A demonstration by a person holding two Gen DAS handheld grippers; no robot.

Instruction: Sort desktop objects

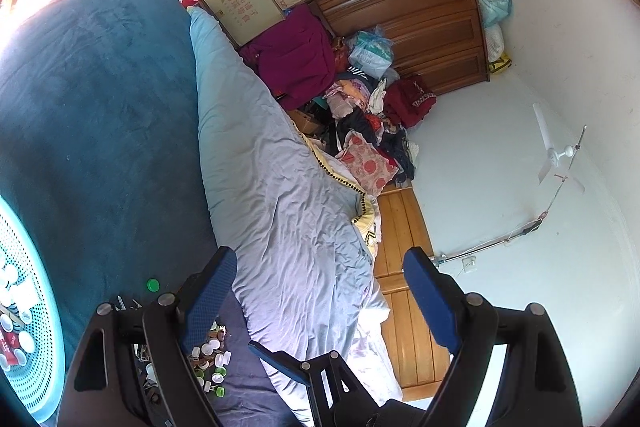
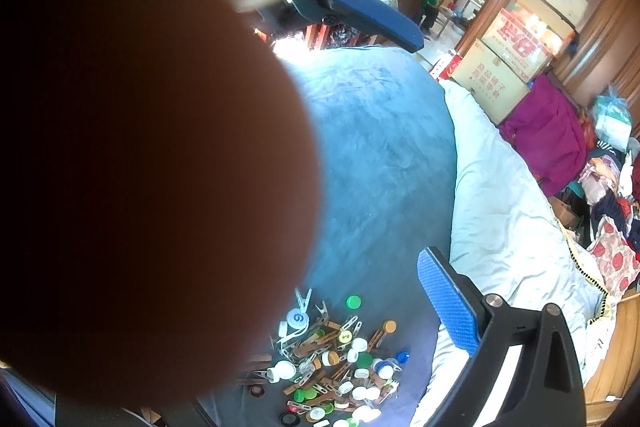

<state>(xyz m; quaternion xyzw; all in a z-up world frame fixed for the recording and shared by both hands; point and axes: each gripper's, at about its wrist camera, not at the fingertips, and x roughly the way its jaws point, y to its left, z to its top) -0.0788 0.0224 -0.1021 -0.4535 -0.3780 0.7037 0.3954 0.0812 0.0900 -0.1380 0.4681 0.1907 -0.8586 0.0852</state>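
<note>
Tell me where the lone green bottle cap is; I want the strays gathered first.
The green cap lies alone on the blue blanket, just beyond the pile of caps and clothespins; in the left wrist view it sits beside the gripper's left finger.

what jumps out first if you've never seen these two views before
In the right wrist view, a dark brown blur close to the lens blots out the left half. Below its edge lies a pile of caps and clothespins on the teal blanket. In the left wrist view, the open left gripper points past a pale quilt at heaped clothes.
</note>
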